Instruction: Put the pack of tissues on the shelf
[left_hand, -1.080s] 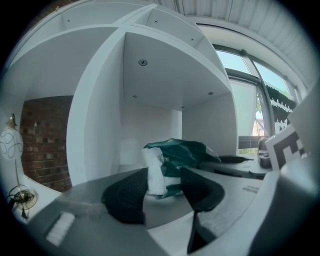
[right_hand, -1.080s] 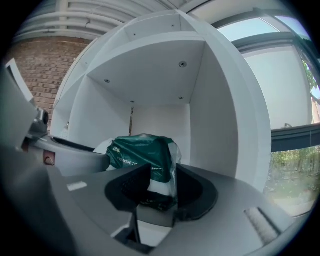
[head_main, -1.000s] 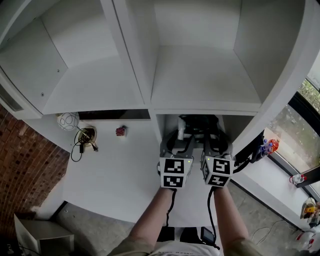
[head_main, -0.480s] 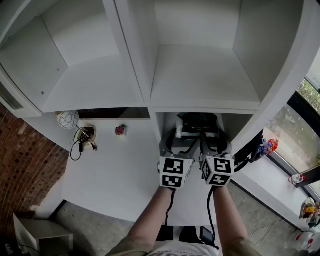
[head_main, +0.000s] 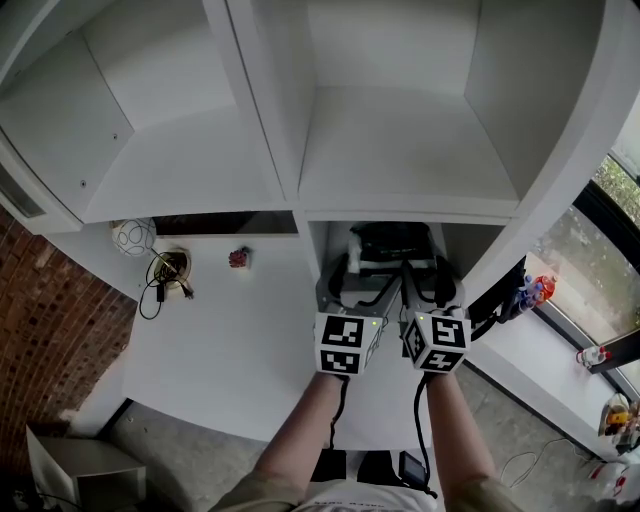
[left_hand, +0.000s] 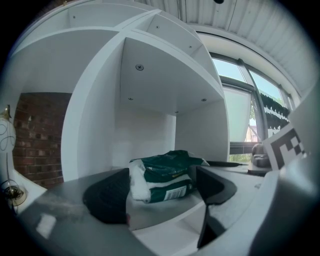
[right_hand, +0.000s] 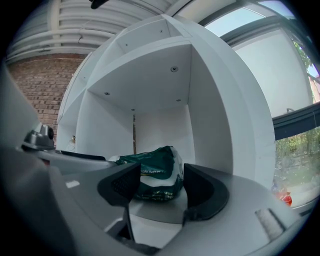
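The pack of tissues (head_main: 392, 243), dark green and white, lies on the floor of the lower right compartment of the white shelf unit (head_main: 300, 190). It shows in the left gripper view (left_hand: 162, 175) and the right gripper view (right_hand: 156, 176). My left gripper (head_main: 352, 272) (left_hand: 160, 192) and right gripper (head_main: 428, 272) (right_hand: 161, 189) stand side by side at the compartment's mouth. The jaws of both are opening. The pack sits just beyond and between the fingertips, and no pad presses on it.
The shelf unit has two upper compartments, left (head_main: 170, 160) and right (head_main: 400, 140). On the white table (head_main: 230, 340) to the left are a patterned ball (head_main: 133, 237), a coiled cable (head_main: 165, 272) and a small red item (head_main: 239, 259). A window sill with small things (head_main: 535, 290) is at the right.
Both grippers' jaws have spread apart and let go of the pack, which now rests on the shelf and shows more fully. The hands have barely moved.
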